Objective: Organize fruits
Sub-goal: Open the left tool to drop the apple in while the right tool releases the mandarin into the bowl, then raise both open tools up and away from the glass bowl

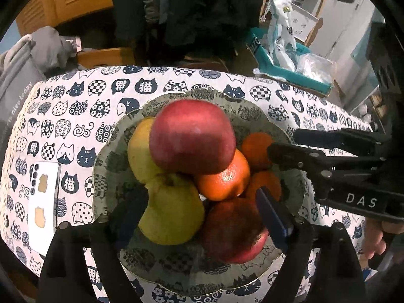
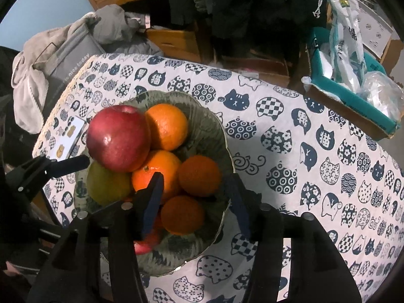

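Note:
A grey patterned bowl (image 1: pixel 293 184) (image 2: pixel 214 136) on the cat-print tablecloth holds the fruit. A red apple (image 1: pixel 192 136) (image 2: pixel 118 139) lies on top of the pile, over two yellow-green apples (image 1: pixel 171 212) and several oranges (image 1: pixel 223 179) (image 2: pixel 166 126). A second red apple (image 1: pixel 234 232) lies at the near side. My left gripper (image 1: pixel 202 214) is open low over the bowl, its fingers either side of a yellow-green apple and the near red apple. My right gripper (image 2: pixel 194 202) (image 1: pixel 282 142) is open above two shadowed oranges (image 2: pixel 199 176), not pressing them.
A white phone (image 1: pixel 44 197) (image 2: pixel 68 136) lies on the tablecloth (image 2: pixel 303 164) left of the bowl. A teal box of plastic bags (image 1: pixel 285 70) (image 2: pixel 353 101) stands past the table's far right edge. Grey clothing (image 1: pixel 25 58) is piled at the far left.

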